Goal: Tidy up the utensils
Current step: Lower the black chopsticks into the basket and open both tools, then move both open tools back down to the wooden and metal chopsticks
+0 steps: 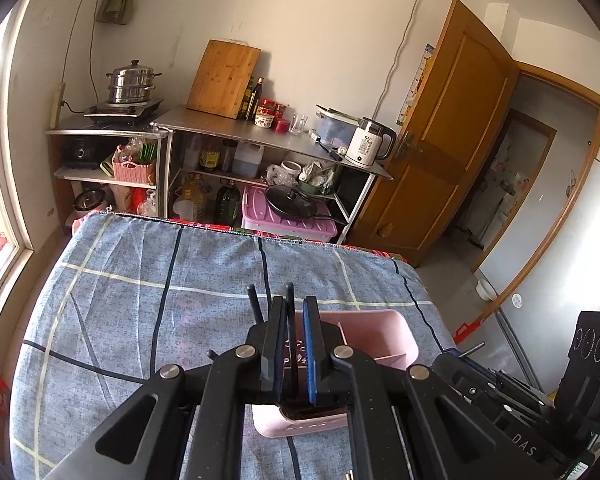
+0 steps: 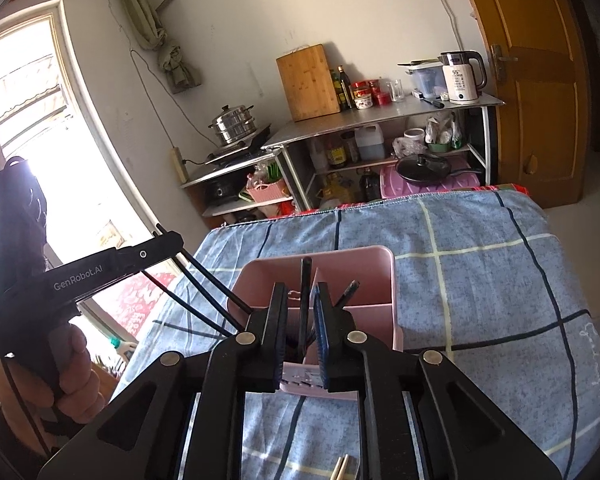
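Note:
A pink divided utensil holder (image 1: 380, 334) stands on the blue plaid tablecloth (image 1: 140, 280); it also shows in the right wrist view (image 2: 340, 268). My left gripper (image 1: 294, 308) is shut on black chopsticks (image 1: 290, 300) and holds them above the holder's left compartment. A second black stick (image 1: 254, 302) juts up beside the left finger. My right gripper (image 2: 302, 296) is shut on a black chopstick (image 2: 305, 280) over the holder's near compartment. Another black stick (image 2: 350, 290) leans out on the right. In the right wrist view the left gripper (image 2: 168, 240) is at the left with chopsticks (image 2: 204, 276) trailing from it.
Steel kitchen shelves (image 1: 260, 132) with a cutting board (image 1: 224, 78), a kettle (image 1: 370, 142), a steamer pot (image 1: 132, 82) and bottles stand beyond the table's far edge. A wooden door (image 1: 444, 136) is at the right. Light wooden chopstick tips (image 2: 342, 468) lie at the near edge.

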`<state>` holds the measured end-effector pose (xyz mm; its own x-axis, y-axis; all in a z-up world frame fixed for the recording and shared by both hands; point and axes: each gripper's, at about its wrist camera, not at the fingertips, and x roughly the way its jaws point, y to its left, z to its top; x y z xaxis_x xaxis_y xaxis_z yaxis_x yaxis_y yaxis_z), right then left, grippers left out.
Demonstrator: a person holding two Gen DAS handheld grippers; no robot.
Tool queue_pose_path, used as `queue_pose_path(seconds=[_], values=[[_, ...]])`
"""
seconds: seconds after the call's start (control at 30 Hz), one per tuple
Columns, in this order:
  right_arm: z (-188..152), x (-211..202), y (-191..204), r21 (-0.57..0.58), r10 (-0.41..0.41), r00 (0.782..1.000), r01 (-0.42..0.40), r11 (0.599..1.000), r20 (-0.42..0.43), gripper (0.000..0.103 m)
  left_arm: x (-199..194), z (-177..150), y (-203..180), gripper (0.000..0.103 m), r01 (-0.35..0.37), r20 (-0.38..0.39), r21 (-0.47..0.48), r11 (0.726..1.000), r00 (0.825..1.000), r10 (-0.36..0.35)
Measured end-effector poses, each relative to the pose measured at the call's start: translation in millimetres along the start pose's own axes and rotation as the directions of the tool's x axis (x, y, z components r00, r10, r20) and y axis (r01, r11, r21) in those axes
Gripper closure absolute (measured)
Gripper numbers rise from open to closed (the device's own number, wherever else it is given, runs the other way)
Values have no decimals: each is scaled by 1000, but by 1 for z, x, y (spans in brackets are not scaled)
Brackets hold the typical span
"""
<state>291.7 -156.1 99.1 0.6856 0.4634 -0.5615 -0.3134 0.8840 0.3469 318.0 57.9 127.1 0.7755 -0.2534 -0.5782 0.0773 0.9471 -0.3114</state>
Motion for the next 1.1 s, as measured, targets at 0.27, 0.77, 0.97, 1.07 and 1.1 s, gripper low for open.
queue_pose_path(seconds=[0.27, 0.77, 0.97, 1.07, 1.1], values=[[4, -30, -2, -16, -14, 999, 15, 1000, 50, 86, -41, -5, 2, 79, -29, 79, 7, 1000, 996, 29], [-59, -87, -5, -44, -35, 998, 37, 998, 49, 85, -101, -88, -19, 79, 6, 105, 48, 999, 994, -11], [-95, -100, -8, -48, -47, 999, 47, 998, 15, 85, -111, -133, -28, 79, 23, 77, 67, 998, 997, -28], [-110, -104, -9, -44, -46, 999, 46, 998, -1, 85, -113, -151, -31, 79, 32, 55, 70, 997, 998, -35], [-114, -105, -10, -44, -47, 999, 47, 998, -5, 85, -114, -157, -32, 79, 34, 48, 71, 997, 998, -37]])
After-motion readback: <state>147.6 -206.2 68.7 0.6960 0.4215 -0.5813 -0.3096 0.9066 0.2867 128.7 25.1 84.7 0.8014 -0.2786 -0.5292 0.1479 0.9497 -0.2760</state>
